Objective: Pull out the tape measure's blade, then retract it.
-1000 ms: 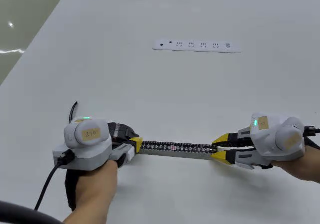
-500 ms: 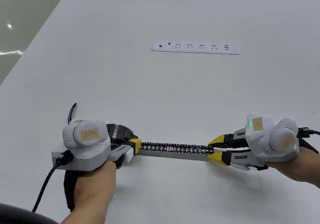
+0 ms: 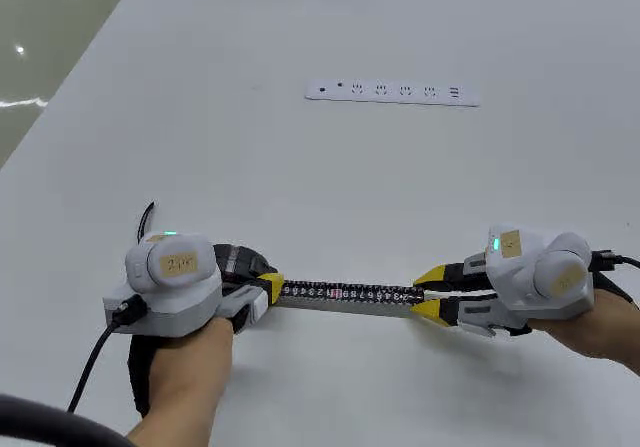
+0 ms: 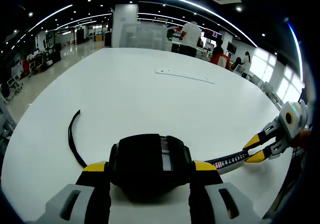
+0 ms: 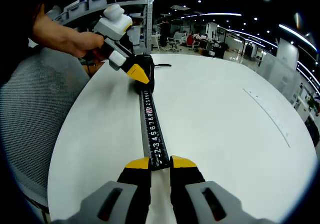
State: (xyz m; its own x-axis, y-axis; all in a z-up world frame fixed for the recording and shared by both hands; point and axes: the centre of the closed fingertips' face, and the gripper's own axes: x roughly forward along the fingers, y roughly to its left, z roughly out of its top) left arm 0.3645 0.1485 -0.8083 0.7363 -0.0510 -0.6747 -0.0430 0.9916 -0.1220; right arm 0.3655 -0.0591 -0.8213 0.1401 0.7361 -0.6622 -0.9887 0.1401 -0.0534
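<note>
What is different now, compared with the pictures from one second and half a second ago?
The right tool, shut on the blade, moved a little toward the left tool, so slightly less blade shows outside the case. Nothing was taken hold of or let go. The left tool holds the case in the same place, and the power strip did not move.

A white power strip [image 3: 392,92] lies flat on the white table [image 3: 250,167], grey floor [image 3: 45,37] beyond.
</note>
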